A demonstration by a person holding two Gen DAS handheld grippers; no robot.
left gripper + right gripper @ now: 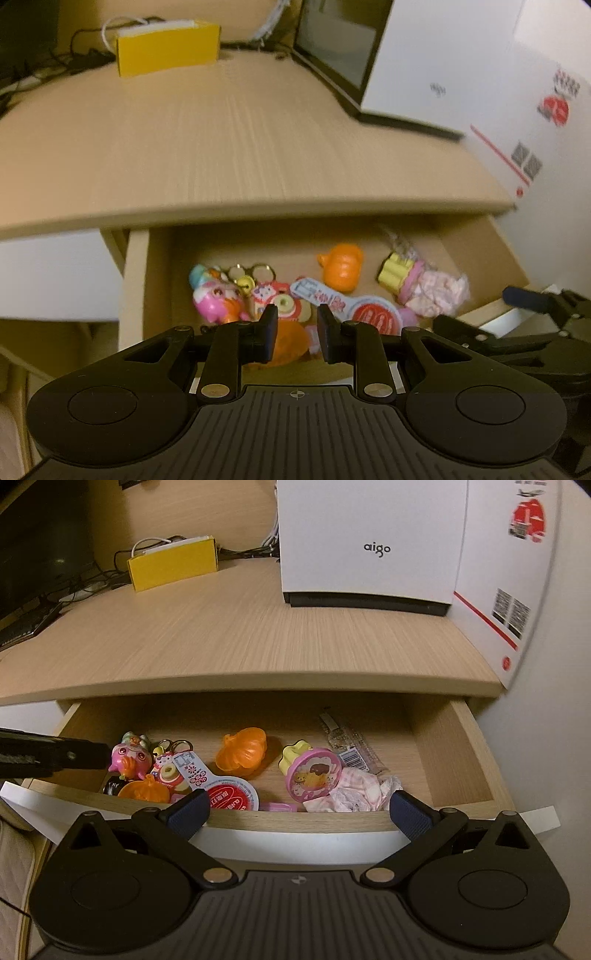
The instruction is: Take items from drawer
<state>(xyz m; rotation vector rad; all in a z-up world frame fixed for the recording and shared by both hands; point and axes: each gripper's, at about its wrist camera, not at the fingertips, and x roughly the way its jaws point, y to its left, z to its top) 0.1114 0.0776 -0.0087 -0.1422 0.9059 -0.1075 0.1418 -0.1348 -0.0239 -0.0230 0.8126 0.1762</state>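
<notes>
The wooden drawer (461,738) stands pulled out under the desk, with several small toys inside. From left to right lie a pink figure (129,760), a key-ring charm (168,768), a red round tag (229,797), an orange pumpkin-shaped shell (243,753), a pink round toy with a yellow base (314,775) and a crumpled pink-and-white bag (358,790). My left gripper (297,332) hovers over the drawer's left half, above a second orange pumpkin (291,343), jaws narrowly apart with nothing between them. My right gripper (299,810) hangs wide open at the drawer's front edge, empty.
On the desk top (240,638) stand a yellow box (173,566), a white aigo box (369,542) and a white carton with red print (506,572). A dark monitor (37,554) and cables fill the back left. The desk edge overhangs the drawer's rear.
</notes>
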